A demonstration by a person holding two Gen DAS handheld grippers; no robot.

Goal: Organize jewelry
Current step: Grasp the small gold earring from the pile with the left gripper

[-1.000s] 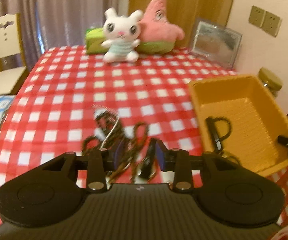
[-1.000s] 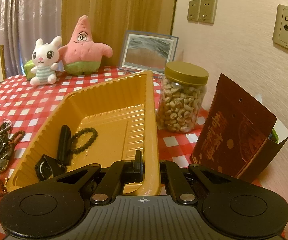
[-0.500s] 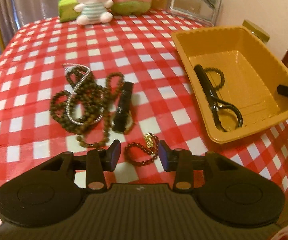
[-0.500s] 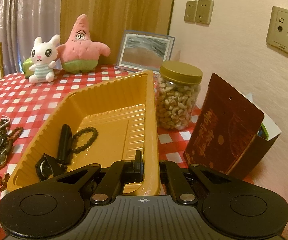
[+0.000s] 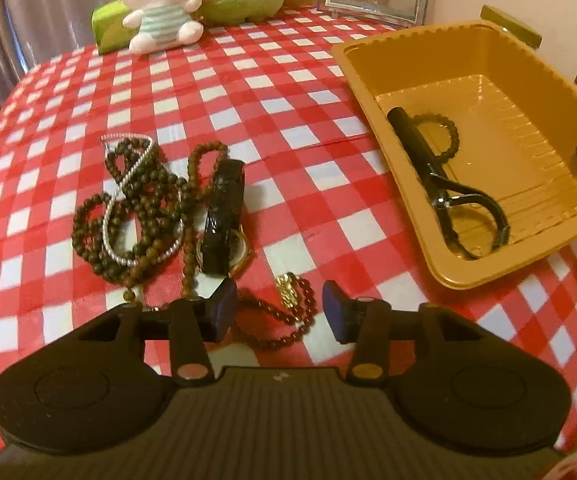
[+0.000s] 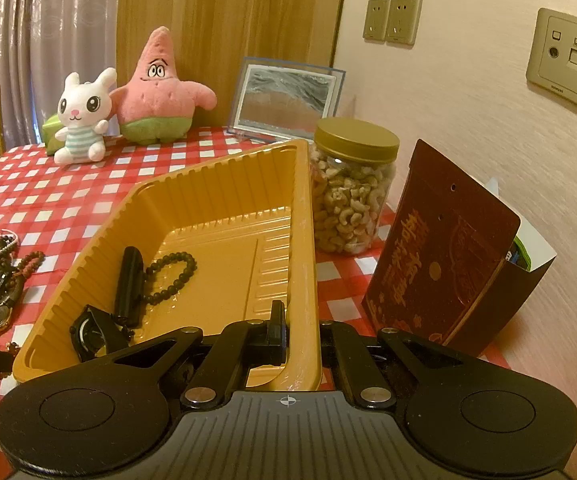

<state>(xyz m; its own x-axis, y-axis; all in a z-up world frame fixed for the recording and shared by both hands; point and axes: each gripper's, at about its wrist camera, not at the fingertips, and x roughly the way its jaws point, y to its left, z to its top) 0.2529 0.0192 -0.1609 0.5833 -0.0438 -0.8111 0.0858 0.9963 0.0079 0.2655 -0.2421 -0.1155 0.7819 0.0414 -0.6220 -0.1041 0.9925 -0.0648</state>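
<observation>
— Two grippers at work. What is the left gripper [image 5: 275, 312] doing?

— Its jaws stand apart and have just been opening. Between its blue pads [image 5: 224, 307], down on the checked tablecloth [image 5: 248, 92], lies a small dark-red bead bracelet with a gold charm [image 5: 288, 312]. The pads do not press on it.

— And the other jewelry?

— Just ahead of the left pad lies a watch with a black strap [image 5: 224, 216]. To the left of that is a tangle of brown bead strings and a silver chain [image 5: 136, 208].

— Where is the tray?

— The yellow tray [image 5: 468, 268] sits ahead and to the right of the left gripper. Inside it lie a black watch [image 5: 440, 184] and a dark bead bracelet [image 5: 444, 136].

— The right gripper [image 6: 302, 336]?

— Clamped on the tray's near right wall, one finger [image 6: 277, 332] inside and the other outside. Ahead and to its right stand a jar of cashews [image 6: 350, 192] and a dark red bag [image 6: 444, 256]. Far ahead sit a white bunny plush [image 6: 82, 116] and a pink star plush [image 6: 158, 92].
</observation>
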